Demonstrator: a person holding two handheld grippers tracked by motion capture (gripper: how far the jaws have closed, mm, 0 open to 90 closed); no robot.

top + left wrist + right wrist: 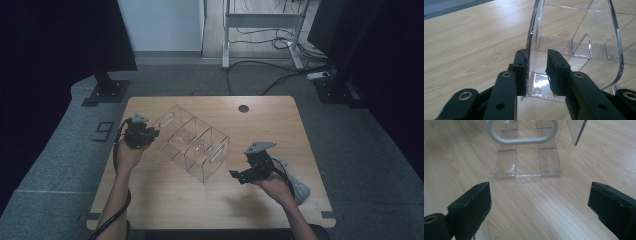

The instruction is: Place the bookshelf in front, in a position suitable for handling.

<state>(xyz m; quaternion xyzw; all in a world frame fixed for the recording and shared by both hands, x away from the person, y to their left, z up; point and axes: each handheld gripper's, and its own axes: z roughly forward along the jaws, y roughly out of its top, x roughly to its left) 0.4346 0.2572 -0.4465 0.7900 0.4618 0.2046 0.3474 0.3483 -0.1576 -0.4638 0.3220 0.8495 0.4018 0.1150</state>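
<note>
A clear acrylic box (pixel 192 142) with inner dividers and an oval handle hole in each end lies slantwise on the wooden table (pixel 165 195). My left gripper (pixel 147 134) is at its far-left end. In the left gripper view the jaws (pixel 536 57) straddle the end wall of the box (pixel 579 37): the left pad rests against the wall's outside, while a small gap separates the right pad from its inside. My right gripper (pixel 235 175) stands open and empty just short of the near end, facing the box (pixel 529 152) with wide jaws (pixel 540 192).
A grey object (pixel 300 189) lies by the table's right edge behind my right hand. A round hole (pixel 243 108) sits near the table's far edge. Black stands (pixel 107 90), a white desk frame (pixel 262 22) and floor cables lie beyond.
</note>
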